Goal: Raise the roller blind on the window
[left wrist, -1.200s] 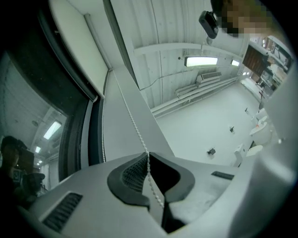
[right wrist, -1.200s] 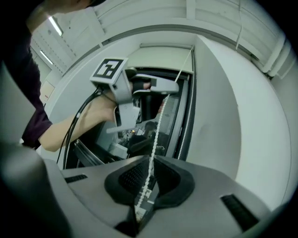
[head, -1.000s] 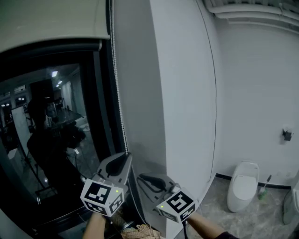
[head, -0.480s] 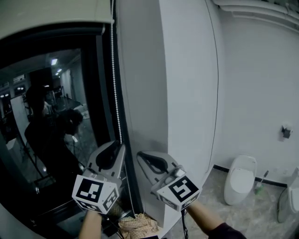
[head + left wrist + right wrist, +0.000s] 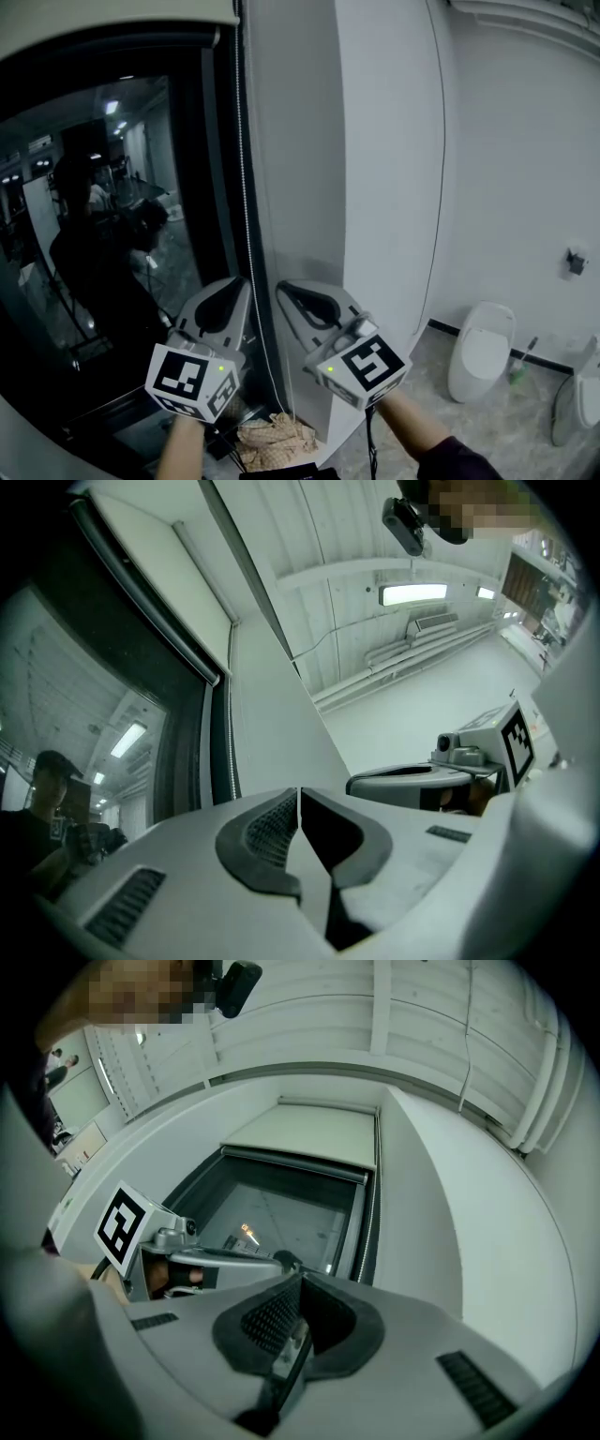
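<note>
Roller blind is sitting rolled up near the window top. Bead chain is hanging down the frame between left gripper and right gripper, both with jaws pressing together, apparently empty. Chain is looking light, limp and slippery, so it wants pinching squarely across the beads.

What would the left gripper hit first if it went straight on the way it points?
Probably the white wall. The shut left gripper aims up at it, just right of the bead chain. Depth is unclear, but nothing shows in between.
</note>
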`<state>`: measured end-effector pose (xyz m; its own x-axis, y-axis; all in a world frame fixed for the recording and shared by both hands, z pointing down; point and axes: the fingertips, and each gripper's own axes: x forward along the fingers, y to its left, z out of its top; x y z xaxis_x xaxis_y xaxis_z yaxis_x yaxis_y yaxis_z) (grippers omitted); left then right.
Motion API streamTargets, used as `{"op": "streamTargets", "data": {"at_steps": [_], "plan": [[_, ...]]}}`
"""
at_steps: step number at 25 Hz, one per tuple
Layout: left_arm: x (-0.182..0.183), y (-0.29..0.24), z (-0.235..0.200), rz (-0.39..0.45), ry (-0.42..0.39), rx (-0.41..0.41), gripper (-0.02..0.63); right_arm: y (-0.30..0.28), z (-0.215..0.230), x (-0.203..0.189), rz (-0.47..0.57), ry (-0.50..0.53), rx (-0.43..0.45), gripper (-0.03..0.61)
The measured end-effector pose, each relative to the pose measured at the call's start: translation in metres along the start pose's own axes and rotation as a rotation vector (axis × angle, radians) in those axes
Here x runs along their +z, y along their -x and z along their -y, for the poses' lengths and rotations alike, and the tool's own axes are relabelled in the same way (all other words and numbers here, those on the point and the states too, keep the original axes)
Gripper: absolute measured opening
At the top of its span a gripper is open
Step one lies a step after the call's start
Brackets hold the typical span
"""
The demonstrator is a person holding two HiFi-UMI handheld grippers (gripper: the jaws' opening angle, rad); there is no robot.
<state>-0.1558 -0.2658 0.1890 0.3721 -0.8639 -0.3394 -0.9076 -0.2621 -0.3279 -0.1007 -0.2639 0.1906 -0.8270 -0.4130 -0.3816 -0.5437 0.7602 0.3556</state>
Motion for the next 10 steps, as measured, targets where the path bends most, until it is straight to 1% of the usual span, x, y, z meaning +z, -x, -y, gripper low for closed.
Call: {"op": "streamTargets", "data": {"at_steps": [3,5,7,10], "plan": [[-0.0017,0.0031,-0.0008,-0.005,0.009,0.003,0.020,-0.0010,-0.0030,0.0014,0.000,0.005,0.004,0.009],[-0.0015,0.0041,-0.0004,-0.003,0.006,0.003,0.011,-0.0005,-0.0049,-0.0005,-0.026,-0.015,0.005,0.009],[-0.0012,0.0043,0.0000,-0.001,0.004,0.000,0.011,0.0001,-0.0046,-0.0022,-0.052,-0.012,0.003,0.009],[-0.0019,0.0039,0.0008,-0.001,0.004,-0.007,0.011,-0.0011,-0.0033,0.0004,-0.028,0.019,0.006,0.009]]}}
